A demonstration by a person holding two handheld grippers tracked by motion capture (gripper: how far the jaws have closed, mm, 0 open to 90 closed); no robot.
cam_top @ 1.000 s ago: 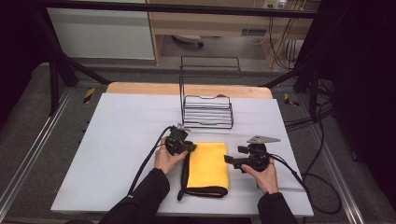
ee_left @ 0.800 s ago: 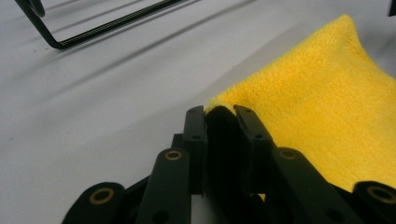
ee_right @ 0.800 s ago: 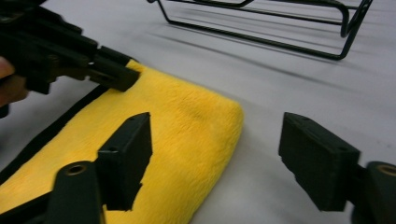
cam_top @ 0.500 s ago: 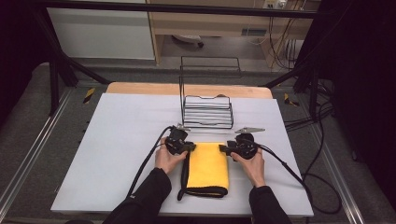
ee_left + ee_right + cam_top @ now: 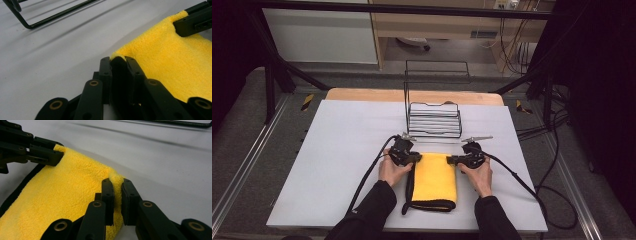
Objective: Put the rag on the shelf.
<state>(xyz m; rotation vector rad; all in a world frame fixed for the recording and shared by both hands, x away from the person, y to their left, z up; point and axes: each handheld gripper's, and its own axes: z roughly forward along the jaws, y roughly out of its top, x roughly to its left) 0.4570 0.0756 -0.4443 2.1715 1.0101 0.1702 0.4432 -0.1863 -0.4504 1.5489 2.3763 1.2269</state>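
On the table [image 5: 337, 165], both grippers (left [image 5: 117, 59], right [image 5: 117, 181]) pinch the yellow towel's [image 5: 433, 177] far corners

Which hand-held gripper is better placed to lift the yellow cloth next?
Neither clearly: the left hand-held gripper and right hand-held gripper each pinch a far corner of the yellow cloth; lift together.

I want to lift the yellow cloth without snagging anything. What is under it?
The yellow cloth lies flat on the white table, both far corners pinched in gripper jaws. Anything beneath its middle is covered.
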